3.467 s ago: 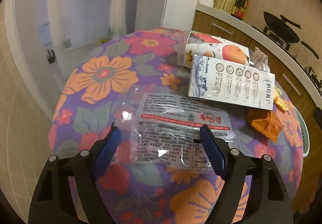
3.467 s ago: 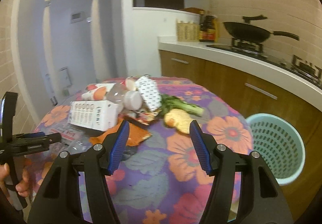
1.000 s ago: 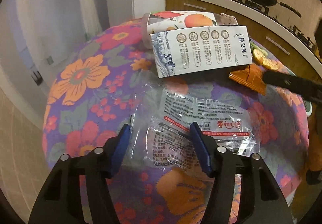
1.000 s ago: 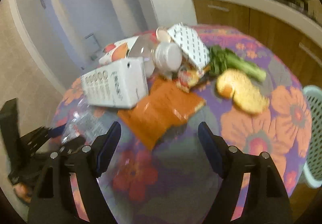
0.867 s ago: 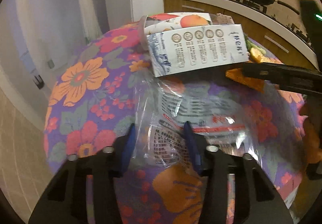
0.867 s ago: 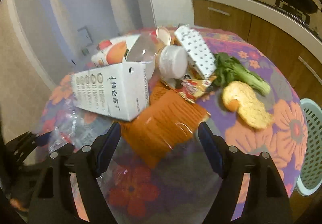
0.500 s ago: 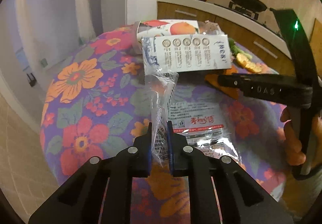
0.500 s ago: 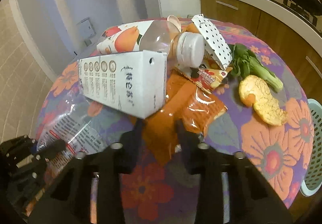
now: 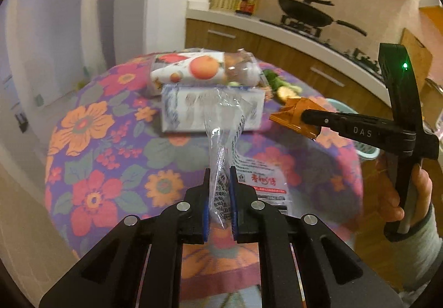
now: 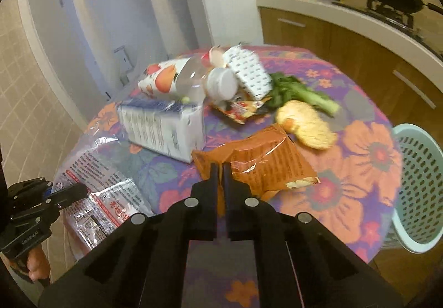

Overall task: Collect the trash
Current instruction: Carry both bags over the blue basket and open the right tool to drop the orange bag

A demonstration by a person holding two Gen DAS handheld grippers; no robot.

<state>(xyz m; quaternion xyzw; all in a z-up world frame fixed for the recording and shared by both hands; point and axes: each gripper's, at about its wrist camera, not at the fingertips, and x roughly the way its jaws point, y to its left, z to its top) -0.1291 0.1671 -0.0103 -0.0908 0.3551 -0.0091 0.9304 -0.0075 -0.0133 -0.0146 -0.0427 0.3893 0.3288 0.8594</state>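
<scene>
My left gripper (image 9: 219, 186) is shut on a clear plastic wrapper with red print (image 9: 221, 147) and lifts its edge off the floral table; the wrapper also shows in the right wrist view (image 10: 97, 186). My right gripper (image 10: 218, 169) is shut on an orange snack packet (image 10: 257, 161), raised a little above the cloth; the packet also shows in the left wrist view (image 9: 293, 117). A pale green mesh bin (image 10: 418, 183) stands beside the table at the right.
On the table (image 10: 360, 158) lie a white carton (image 10: 163, 128), a fruit-print carton (image 10: 163, 81), a clear bottle with white cap (image 10: 216, 82), a dotted box (image 10: 249, 72), a small red wrapper (image 10: 241, 108), greens (image 10: 299, 93) and a peel (image 10: 304, 125). A kitchen counter runs behind.
Both grippers have closed: the left on the clear wrapper, the right on the orange packet. Both pieces now lift off the cloth.
</scene>
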